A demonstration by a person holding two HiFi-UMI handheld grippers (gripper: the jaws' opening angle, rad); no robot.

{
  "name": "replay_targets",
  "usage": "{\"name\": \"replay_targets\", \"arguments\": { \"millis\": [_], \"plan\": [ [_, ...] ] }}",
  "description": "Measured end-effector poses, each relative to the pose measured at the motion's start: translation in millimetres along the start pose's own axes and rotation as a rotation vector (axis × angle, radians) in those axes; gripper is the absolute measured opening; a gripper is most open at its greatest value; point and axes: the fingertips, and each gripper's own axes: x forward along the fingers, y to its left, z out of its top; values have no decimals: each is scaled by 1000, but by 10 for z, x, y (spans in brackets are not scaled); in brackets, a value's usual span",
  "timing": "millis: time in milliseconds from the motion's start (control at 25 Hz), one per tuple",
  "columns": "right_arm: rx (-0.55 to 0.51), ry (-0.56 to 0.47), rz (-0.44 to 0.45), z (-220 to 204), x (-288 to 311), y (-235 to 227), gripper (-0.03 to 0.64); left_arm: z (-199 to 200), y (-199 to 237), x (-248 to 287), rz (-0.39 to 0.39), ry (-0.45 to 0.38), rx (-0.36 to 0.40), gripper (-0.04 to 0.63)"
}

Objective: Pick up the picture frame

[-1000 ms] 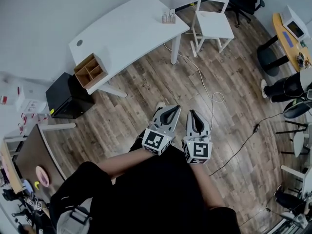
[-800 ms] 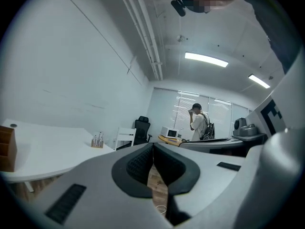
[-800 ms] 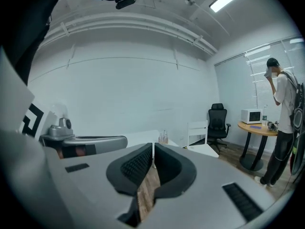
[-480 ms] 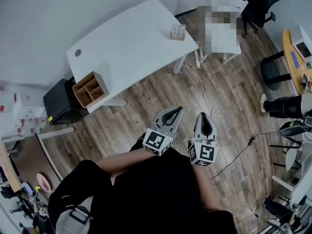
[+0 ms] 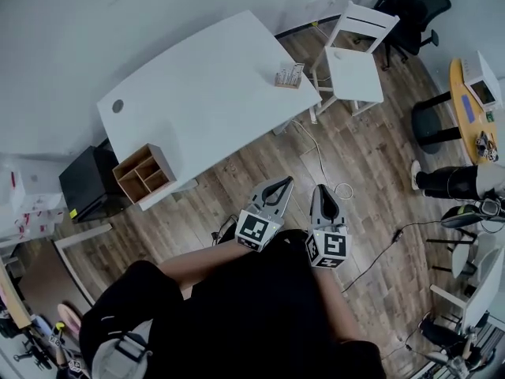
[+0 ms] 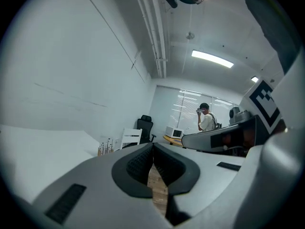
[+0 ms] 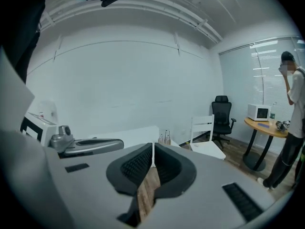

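Observation:
I see no picture frame that I can tell apart in any view. My left gripper (image 5: 279,182) and right gripper (image 5: 318,189) hang side by side over the wood floor, in front of my dark clothing. Both are shut with nothing between the jaws. The left gripper view shows its jaws (image 6: 152,146) closed tip to tip, and the right gripper view shows the same (image 7: 152,145). Ahead stands a white table (image 5: 197,77) with a small clear rack-like object (image 5: 288,76) near its right end and a wooden compartment box (image 5: 144,174) at its near left corner.
A white chair (image 5: 355,65) stands right of the table, a black office chair (image 5: 414,6) behind it. A cable (image 5: 319,152) runs across the floor. A black cabinet (image 5: 83,184) sits left. A person (image 7: 290,128) stands by a round wooden table (image 5: 465,93).
The table and chair have shifted in the head view and the table now fills more of it. Both grippers stay shut and close together.

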Motion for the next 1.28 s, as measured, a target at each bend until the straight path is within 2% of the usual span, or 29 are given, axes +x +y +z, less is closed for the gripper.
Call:
{"name": "replay_targets", "arguments": {
  "millis": [240,600,760,920,1040,1280],
  "plan": [
    [2,-5,36,133,376,82,35,254,281,84,30,-51,-5,15],
    [-1,-16,121,236,894,139,35,272,790,281,128,-43,-10,15],
    [36,-24,183,275,1264,32,35,250,1047,535,165,-22,-9,15],
    [52,-1,199,298,1737,-153,35,278,1381,876,195,6,10,15],
    [85,18,241,308,2036,-245,36,254,1584,1102,226,15,-17,15],
    [18,38,281,328,2628,-448,37,194,1970,1650,256,49,-38,15]
  ]
}}
